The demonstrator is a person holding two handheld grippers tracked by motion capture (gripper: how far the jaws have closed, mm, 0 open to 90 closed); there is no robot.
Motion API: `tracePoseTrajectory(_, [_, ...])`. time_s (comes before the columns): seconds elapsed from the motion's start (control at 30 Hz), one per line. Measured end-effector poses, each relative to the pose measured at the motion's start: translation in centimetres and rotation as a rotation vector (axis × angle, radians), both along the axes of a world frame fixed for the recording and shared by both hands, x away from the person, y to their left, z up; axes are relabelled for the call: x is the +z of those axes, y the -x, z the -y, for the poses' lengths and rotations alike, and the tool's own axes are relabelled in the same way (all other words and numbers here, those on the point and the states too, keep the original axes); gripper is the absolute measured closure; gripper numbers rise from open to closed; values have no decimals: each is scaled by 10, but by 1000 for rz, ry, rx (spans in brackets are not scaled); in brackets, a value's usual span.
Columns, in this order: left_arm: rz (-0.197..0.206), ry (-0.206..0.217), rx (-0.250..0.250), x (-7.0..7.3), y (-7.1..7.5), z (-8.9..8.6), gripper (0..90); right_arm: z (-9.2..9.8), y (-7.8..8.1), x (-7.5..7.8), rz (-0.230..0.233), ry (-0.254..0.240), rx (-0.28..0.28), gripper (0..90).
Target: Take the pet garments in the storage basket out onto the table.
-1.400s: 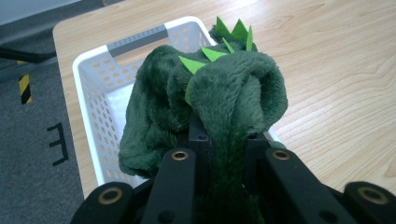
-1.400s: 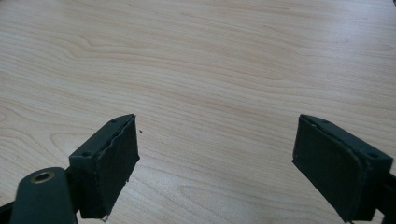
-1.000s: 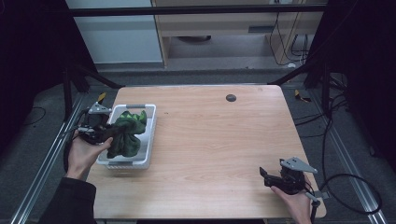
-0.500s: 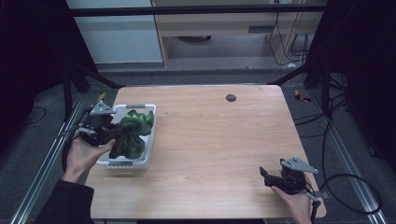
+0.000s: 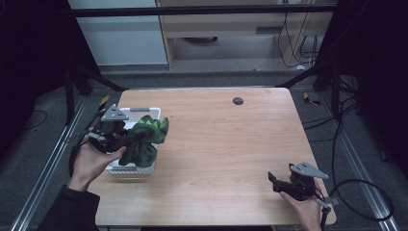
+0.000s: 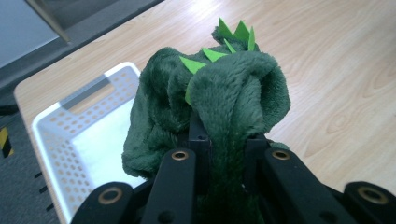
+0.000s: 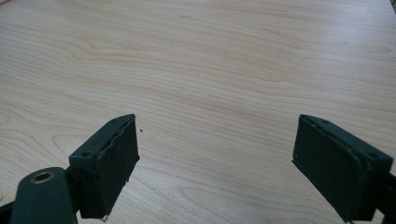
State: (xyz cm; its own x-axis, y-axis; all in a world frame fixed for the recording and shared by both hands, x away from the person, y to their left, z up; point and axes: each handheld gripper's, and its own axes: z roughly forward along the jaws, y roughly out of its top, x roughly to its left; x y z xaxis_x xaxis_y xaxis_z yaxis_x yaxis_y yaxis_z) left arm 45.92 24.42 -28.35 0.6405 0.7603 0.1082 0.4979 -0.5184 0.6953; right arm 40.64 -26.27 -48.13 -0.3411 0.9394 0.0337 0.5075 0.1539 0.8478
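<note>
On the wooden counter (image 5: 226,144), a white perforated basket (image 5: 137,167) sits at about nine o'clock, close to the left edge. The left gripper (image 5: 126,140) is held over that basket by the person's left hand (image 5: 90,161), its fingers (image 6: 187,154) clamped tight on a fold of a dark green plush toy (image 5: 144,139) with bright green felt spikes. In the left gripper view the plush (image 6: 219,98) bulges up between and over the two black fingers, with the basket's bare white floor and holed wall (image 6: 56,140) below it toward eight o'clock. The toy hangs above the basket's right half, partly over its rim. At about five o'clock on the counter, near the front right corner, the right gripper (image 5: 279,182) rests low in the person's right hand (image 5: 305,211); its fingers (image 7: 112,163) are spread wide apart with nothing but bare wood grain between them. A small dark round disc (image 5: 237,100) lies at twelve o'clock, well apart from both grippers.
</note>
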Motion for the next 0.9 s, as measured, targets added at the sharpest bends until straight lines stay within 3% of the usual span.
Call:
tracePoseTrajectory(0.6, [-11, -18, -128, -1, 7, 44, 796, 0, 1, 1, -2, -10, -1, 141])
tracePoseTrajectory(0.9, [-16, -4, -162, -4, 7, 58, 796, 0, 1, 1, 6, -6, 0, 141])
